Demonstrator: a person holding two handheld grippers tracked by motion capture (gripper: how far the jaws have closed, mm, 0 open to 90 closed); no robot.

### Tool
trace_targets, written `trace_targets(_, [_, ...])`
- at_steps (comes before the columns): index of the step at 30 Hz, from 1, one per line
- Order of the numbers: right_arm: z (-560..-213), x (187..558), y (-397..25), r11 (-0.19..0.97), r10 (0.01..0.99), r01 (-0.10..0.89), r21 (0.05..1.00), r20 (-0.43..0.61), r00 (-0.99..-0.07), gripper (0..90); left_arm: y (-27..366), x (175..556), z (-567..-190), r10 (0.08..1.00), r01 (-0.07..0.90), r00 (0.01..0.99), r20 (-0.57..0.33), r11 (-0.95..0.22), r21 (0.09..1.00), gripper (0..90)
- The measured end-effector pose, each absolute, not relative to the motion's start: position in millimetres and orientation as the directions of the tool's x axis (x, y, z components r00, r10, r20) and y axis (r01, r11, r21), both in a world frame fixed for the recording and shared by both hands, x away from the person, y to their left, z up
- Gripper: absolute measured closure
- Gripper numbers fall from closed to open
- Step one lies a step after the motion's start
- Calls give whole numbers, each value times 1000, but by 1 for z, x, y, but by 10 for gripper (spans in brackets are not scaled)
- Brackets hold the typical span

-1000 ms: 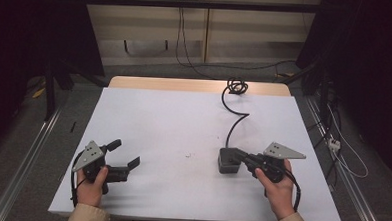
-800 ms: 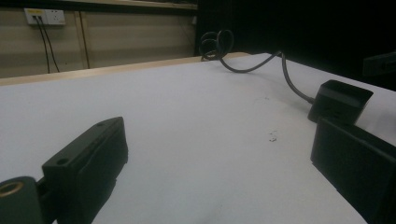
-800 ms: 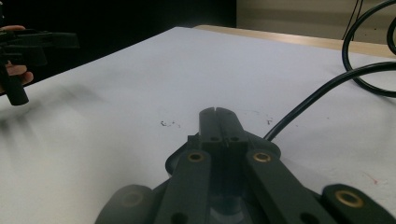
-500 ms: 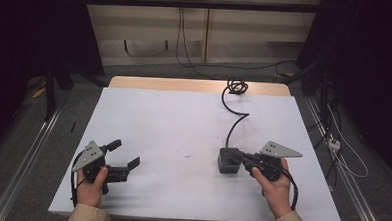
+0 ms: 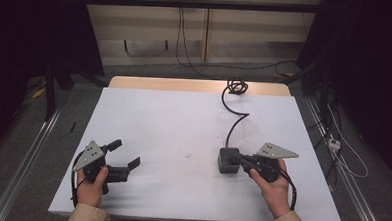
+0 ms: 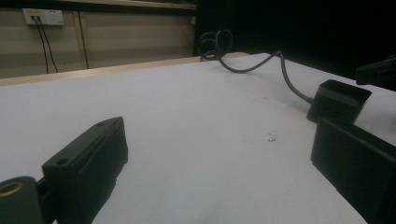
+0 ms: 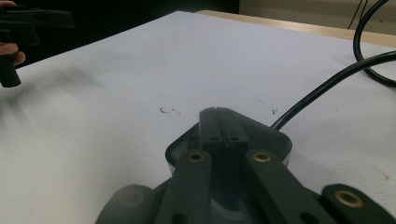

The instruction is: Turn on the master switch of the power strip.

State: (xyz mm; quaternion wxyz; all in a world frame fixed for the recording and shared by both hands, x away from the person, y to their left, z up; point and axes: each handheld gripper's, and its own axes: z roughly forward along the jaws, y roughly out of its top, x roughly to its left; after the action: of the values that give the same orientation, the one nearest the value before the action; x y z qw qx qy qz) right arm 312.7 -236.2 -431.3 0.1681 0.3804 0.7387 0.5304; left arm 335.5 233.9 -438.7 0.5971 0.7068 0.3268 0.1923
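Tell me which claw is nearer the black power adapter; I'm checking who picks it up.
Right. The right claw sits directly at the black power adapter, its jaws closed over the top. The left claw is open, far across the white table.

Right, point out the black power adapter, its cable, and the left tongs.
power adapter (image 5: 227, 160), high view, on its top face.
cable (image 5: 235, 124), high view, on the curved run across the table.
left tongs (image 5: 123, 160), high view, midway between the two open tips.
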Motion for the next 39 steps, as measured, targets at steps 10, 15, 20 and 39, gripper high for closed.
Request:
trace_targets(10, [-433, 313, -235, 166, 738, 378, 911, 140, -661, 900, 235, 335, -438, 693, 230, 711, -118, -71, 971, 35])
trace_targets(15, [-433, 313, -234, 165, 736, 376, 912, 140, -663, 900, 234, 336, -439, 693, 231, 711, -119, -70, 970, 35])
trace_targets(20, [-434, 313, -234, 169, 734, 377, 911, 139, -664, 900, 235, 335, -438, 693, 230, 711, -117, -72, 971, 35])
trace_targets(39, [-436, 313, -233, 181, 727, 367, 912, 127, -675, 900, 234, 335, -438, 694, 228, 710, -118, -69, 971, 35])
